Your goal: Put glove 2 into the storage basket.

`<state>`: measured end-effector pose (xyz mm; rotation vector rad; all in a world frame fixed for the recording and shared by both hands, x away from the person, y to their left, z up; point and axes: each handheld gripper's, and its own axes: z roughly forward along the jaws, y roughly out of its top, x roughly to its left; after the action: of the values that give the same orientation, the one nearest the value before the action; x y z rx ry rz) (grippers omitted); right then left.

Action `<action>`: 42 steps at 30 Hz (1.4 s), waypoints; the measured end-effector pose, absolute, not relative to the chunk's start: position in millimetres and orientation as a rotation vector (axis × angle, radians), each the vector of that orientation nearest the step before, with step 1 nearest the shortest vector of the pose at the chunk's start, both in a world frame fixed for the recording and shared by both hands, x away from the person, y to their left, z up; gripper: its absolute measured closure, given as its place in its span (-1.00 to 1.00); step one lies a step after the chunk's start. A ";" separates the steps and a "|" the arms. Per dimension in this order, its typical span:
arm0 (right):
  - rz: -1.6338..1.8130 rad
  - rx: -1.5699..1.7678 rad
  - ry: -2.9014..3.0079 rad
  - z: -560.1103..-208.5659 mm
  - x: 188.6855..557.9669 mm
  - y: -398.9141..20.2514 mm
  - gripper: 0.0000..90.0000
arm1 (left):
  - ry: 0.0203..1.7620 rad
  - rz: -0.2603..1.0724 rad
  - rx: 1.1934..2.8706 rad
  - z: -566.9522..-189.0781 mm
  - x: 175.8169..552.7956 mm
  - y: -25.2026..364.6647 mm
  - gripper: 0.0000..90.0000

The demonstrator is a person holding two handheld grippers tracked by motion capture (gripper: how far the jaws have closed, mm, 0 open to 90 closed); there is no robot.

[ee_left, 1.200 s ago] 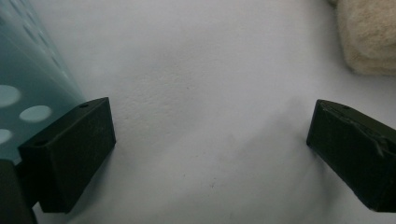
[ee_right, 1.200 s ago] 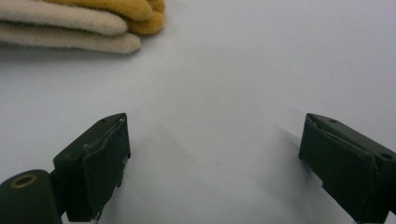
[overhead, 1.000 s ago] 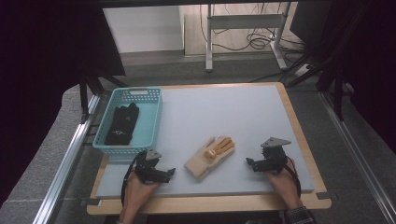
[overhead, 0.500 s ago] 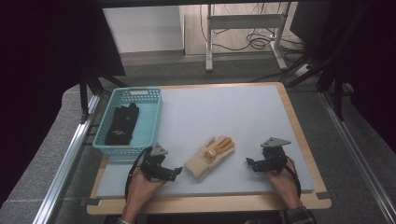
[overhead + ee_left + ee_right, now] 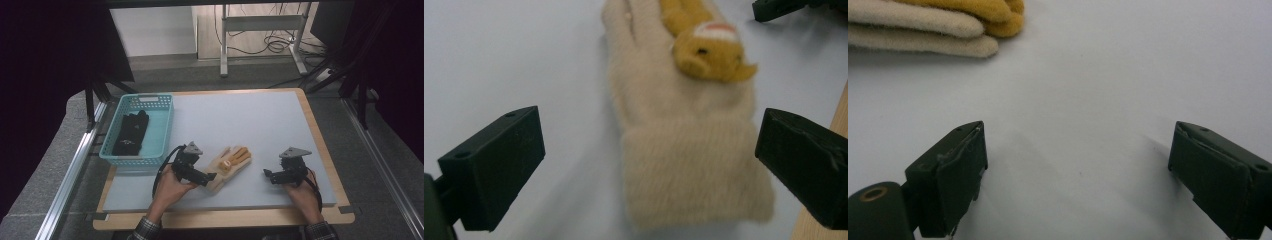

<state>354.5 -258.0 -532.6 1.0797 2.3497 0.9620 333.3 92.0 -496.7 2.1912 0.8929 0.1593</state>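
Observation:
A beige knitted glove [image 5: 229,165] with orange-yellow fingers lies flat near the table's front, between both hands. My left gripper [image 5: 209,176] is at the glove's cuff and stands open. In the left gripper view its jaws flank the cuff [image 5: 694,170] without touching it, and a small yellow animal figure [image 5: 711,52] shows on the glove's back. My right gripper [image 5: 268,175] rests on the table to the right of the glove, open and holding nothing. In the right gripper view [image 5: 1078,150] the glove's fingertips [image 5: 923,30] lie ahead at the upper left.
A teal plastic basket [image 5: 135,160] stands at the left of the grey mat [image 5: 240,120] with a black glove [image 5: 131,132] inside. The right gripper's jaw tip [image 5: 784,7] shows beyond the beige glove. A wooden border [image 5: 225,217] runs along the front.
My left gripper has slid right across the table until its open jaws reached the beige glove's cuff. The right gripper and the glove have stayed put.

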 end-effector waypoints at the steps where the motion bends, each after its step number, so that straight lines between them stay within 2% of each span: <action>1: 0.962 1.080 2.350 -532.6 354.5 -258.1 -0.81 | 0.886 0.156 2.205 -496.4 335.6 86.7 -1.00; 13: 0.963 1.084 2.351 -532.5 354.4 -258.1 -0.81 | 0.880 0.136 2.323 -509.9 359.5 45.1 -0.99; 24: 0.964 1.084 2.350 -532.5 354.4 -258.0 -0.81 | 0.830 0.155 2.377 -518.3 351.0 28.6 -0.91; 32: 0.963 1.083 2.350 -532.5 354.5 -258.1 -0.81 | 0.819 0.262 2.470 -521.1 346.3 20.4 -0.88; 34: 0.963 1.083 2.350 -532.6 354.4 -258.0 -0.81 | 0.823 0.248 2.480 -521.9 347.6 20.6 -0.73; 35: 0.963 1.083 2.350 -532.6 354.4 -258.0 -0.81 | 0.837 0.196 2.458 -521.5 350.4 22.9 -0.61; 38: 0.963 1.083 2.350 -532.6 354.4 -258.0 -0.81 | 0.840 0.196 2.458 -520.1 351.2 24.6 -0.40; 39: 0.963 1.083 2.350 -532.6 354.4 -258.0 -0.81 | 0.838 0.200 2.456 -518.9 351.7 26.2 -0.40; 42: 0.963 1.083 2.350 -532.6 354.4 -257.9 -0.81 | 0.849 0.198 2.444 -517.1 351.1 28.5 -0.01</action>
<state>354.4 -257.9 -532.6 1.0829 2.3501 0.9632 351.1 28.5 -517.1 2.4438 0.8494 0.1978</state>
